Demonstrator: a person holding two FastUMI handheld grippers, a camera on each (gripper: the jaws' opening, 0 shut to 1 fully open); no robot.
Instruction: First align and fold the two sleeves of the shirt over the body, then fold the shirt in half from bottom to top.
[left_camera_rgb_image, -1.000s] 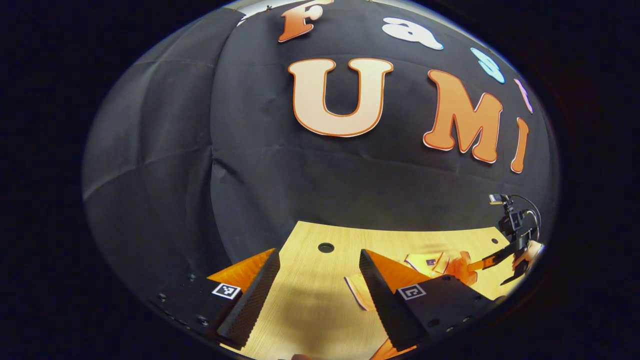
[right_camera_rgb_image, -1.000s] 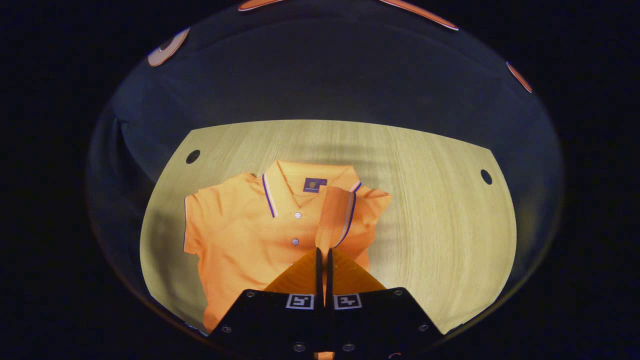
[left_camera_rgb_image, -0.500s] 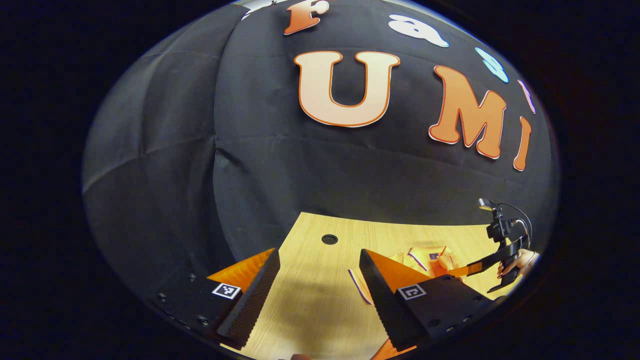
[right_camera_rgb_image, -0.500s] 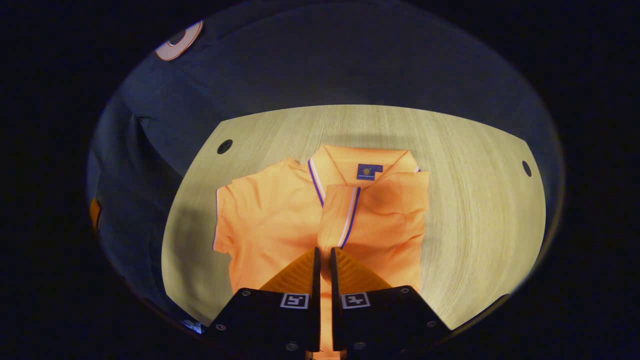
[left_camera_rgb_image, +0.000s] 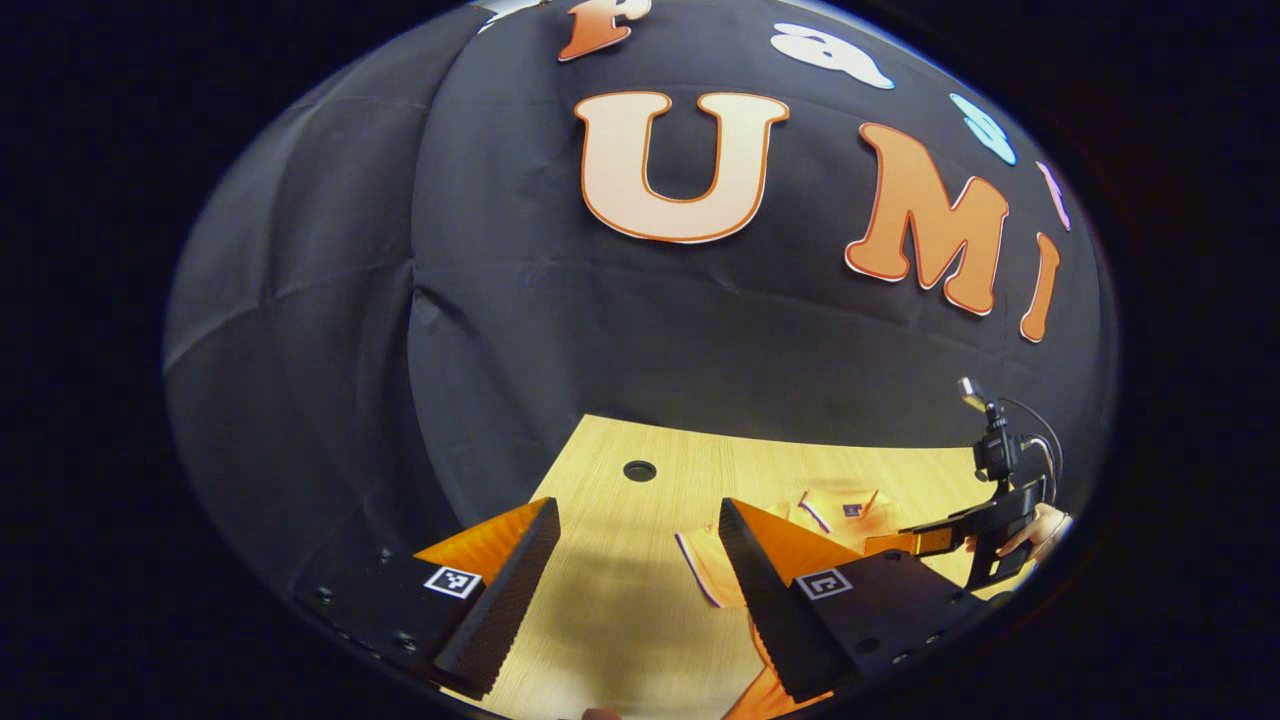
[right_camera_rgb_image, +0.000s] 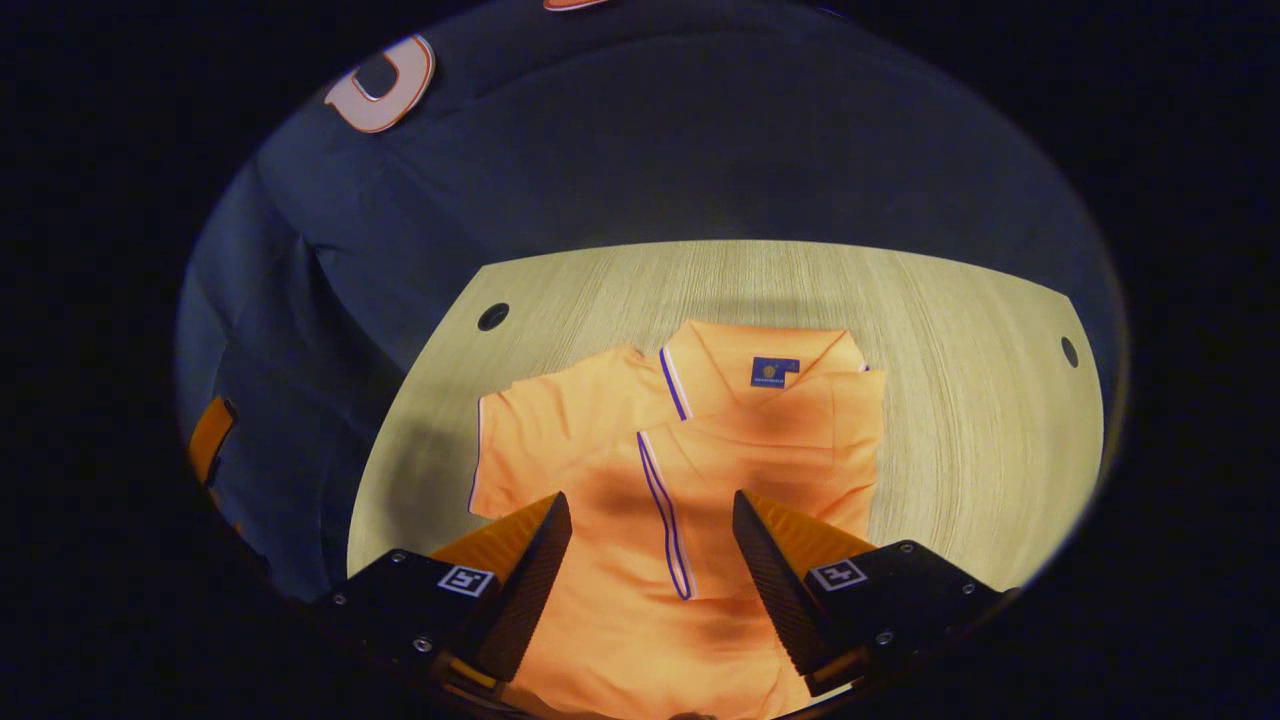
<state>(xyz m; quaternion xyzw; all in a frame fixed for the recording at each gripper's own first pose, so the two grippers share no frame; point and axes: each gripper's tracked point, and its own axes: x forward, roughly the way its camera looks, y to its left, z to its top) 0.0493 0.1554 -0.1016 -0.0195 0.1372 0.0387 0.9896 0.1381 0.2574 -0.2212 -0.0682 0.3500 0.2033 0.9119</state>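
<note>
The orange polo shirt (right_camera_rgb_image: 680, 470) lies on the pale wooden table (right_camera_rgb_image: 960, 400), one sleeve (right_camera_rgb_image: 760, 460) folded over. The right gripper (right_camera_rgb_image: 650, 560) is open above it; the left gripper (left_camera_rgb_image: 635, 580) waits open beside it, probably for the other sleeve.

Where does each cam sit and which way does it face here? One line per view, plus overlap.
Left gripper view: rides the left tool, held low and looking across the table at the booth wall; its two open fingers show, plus the right tool and a hand.
Right gripper view: rides the right tool, looking down over the shirt; its open fingers show.
Shared: shirt, table, wall.
</note>
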